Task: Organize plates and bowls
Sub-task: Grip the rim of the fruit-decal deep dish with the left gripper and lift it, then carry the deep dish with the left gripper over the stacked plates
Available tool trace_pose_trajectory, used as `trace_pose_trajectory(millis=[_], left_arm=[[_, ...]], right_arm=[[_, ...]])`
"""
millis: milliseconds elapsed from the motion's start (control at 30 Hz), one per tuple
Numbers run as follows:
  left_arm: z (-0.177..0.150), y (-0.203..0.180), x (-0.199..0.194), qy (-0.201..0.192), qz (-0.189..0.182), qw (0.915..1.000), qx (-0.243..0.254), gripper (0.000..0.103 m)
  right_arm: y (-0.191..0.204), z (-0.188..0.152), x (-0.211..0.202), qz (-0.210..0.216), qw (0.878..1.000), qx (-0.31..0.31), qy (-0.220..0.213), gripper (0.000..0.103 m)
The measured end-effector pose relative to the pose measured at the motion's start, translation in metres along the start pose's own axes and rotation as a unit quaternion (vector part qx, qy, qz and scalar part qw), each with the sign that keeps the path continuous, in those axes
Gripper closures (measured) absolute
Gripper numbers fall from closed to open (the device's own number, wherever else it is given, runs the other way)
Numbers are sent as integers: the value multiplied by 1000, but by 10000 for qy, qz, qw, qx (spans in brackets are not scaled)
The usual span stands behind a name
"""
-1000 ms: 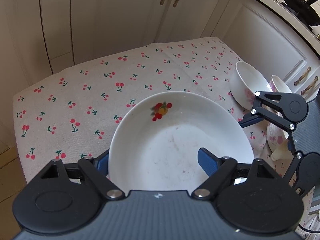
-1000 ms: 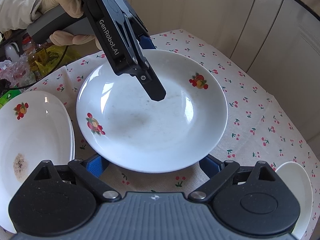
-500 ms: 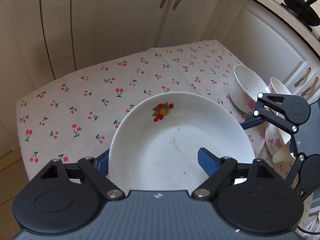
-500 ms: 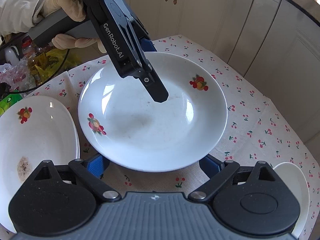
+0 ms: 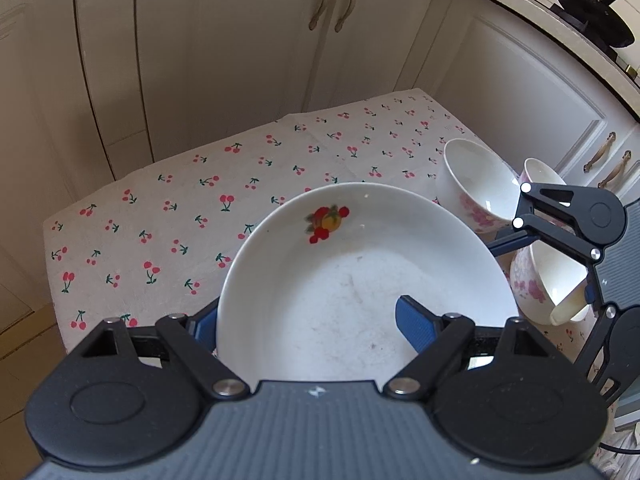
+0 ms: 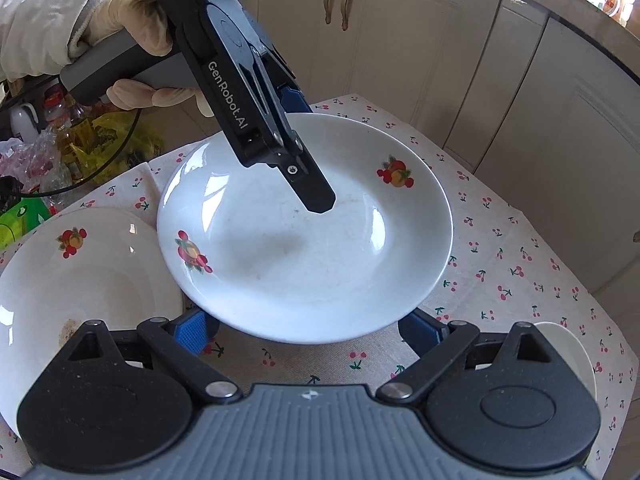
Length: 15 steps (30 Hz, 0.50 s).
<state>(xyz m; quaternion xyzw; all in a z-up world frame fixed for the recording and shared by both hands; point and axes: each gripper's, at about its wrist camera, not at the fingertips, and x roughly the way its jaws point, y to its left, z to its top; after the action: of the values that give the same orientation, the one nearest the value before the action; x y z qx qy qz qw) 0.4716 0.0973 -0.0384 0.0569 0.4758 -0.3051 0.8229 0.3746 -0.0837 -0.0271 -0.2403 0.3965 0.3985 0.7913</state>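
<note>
Between the left gripper's (image 5: 308, 322) fingers sits the rim of a fruit-printed plate (image 5: 360, 280), one finger over it, one under, clamped; the plate extends ahead, clear of the cherry tablecloth (image 5: 180, 208). Beneath its opposite edge, the right gripper (image 6: 308, 330) stands wide, apparently gripping nothing.

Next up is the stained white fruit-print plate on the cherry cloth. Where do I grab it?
On the stained white fruit-print plate, pinch the upturned rim, one finger over, one under, probably from its near-left side: it lies flat, and the lifted white plate covers its right edge.
</note>
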Motion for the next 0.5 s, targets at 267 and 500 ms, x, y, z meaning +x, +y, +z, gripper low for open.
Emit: trace_pose_trajectory(millis=[267,500], left_arm=[[-4,-17,-19,-75,22,10000,53,16],[-14,-35,-38,-134,44,9999,83,16]], right_arm=[[10,-3,-20,-79,9999,16,-140,5],[26,-6,-39,-116,9997,3,-216,5]])
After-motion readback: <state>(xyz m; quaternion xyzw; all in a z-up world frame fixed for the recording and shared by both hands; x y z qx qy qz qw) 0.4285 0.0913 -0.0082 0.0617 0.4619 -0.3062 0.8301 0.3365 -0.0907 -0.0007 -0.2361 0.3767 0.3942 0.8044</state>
